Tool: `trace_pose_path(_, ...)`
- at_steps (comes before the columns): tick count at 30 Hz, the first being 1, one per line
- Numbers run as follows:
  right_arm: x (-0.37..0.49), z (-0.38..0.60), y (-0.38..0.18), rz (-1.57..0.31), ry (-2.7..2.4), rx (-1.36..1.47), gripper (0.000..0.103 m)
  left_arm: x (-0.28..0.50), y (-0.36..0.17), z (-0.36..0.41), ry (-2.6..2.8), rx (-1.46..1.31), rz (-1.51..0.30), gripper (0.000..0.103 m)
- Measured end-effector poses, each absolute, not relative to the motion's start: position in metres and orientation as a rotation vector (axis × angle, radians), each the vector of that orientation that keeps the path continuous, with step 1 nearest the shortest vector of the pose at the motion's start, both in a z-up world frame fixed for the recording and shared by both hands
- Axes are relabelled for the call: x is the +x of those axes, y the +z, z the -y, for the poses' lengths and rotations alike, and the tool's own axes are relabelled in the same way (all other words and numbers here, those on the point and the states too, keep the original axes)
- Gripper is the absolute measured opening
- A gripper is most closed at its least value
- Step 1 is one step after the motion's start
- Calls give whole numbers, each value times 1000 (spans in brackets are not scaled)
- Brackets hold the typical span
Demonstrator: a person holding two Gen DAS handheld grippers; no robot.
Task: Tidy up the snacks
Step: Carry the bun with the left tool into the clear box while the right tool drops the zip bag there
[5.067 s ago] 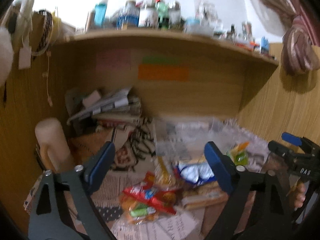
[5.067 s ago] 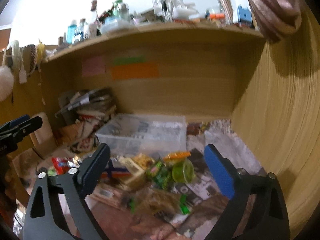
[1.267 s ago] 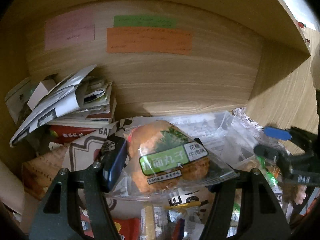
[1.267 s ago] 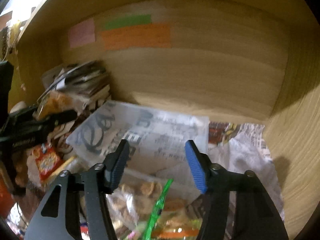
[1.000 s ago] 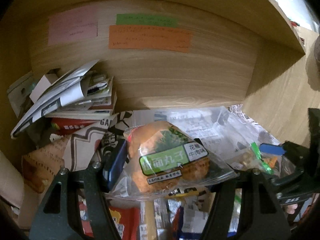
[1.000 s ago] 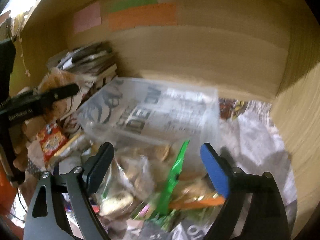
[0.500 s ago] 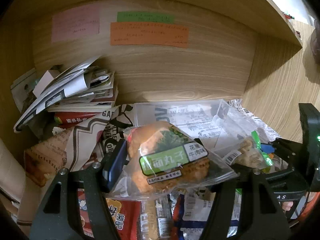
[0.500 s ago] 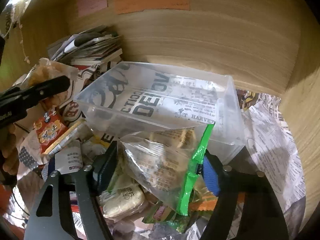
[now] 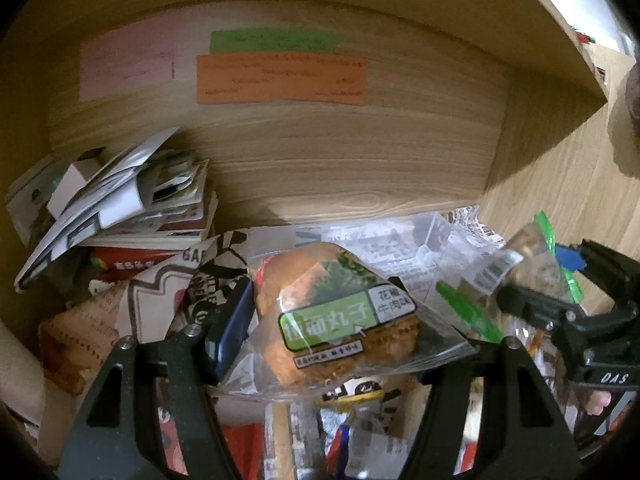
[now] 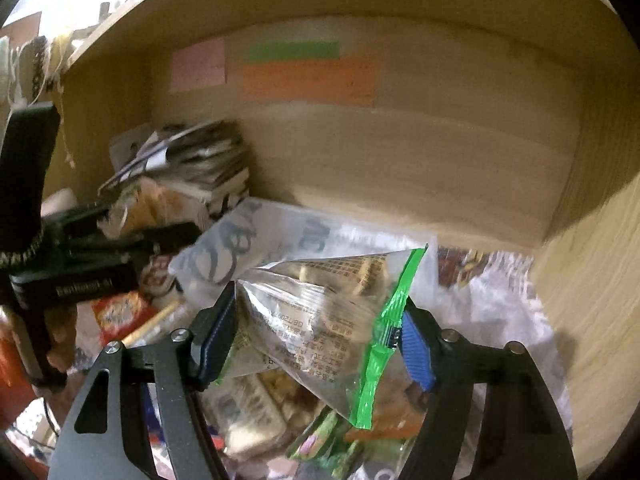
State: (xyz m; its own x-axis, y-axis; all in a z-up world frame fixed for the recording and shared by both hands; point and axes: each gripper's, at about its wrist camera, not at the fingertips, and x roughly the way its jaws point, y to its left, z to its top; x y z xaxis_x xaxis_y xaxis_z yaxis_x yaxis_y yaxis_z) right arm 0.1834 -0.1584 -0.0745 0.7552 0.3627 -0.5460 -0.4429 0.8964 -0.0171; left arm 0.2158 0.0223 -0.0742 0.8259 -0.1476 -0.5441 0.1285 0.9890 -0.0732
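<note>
My left gripper [image 9: 344, 332] is shut on a clear snack bag with a green label and orange fried balls [image 9: 340, 320], held above the snack pile. My right gripper [image 10: 316, 332] is shut on a clear green-edged bag of biscuits [image 10: 320, 320], lifted in front of the clear plastic box [image 10: 280, 236]. The box also shows in the left wrist view [image 9: 384, 244], behind my held bag. The right gripper with its bag shows at the right of the left wrist view [image 9: 560, 300]. The left gripper shows at the left of the right wrist view [image 10: 120, 248].
A pile of loose snack packets [image 10: 260, 432] lies below both grippers on newspaper [image 10: 500, 288]. A stack of papers and books [image 9: 120, 200] stands at the back left. Coloured notes [image 9: 280, 76] hang on the wooden back wall. A wooden side wall [image 10: 600, 280] is at the right.
My right gripper closed on the green-edged bag and lifted it up off the pile. My left gripper keeps holding its bag, nearly still.
</note>
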Motion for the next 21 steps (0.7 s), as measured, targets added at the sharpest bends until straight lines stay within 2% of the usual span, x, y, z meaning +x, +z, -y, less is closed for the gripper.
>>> trace_pose_path(17,257,156,-105,-746,451,-149,70,295,-102,-9,-197,-36,-777,66)
trace_pose_path(21,257,153,-107,-745,433,-160,73,296,-108,-5,-180,-19,-792,74)
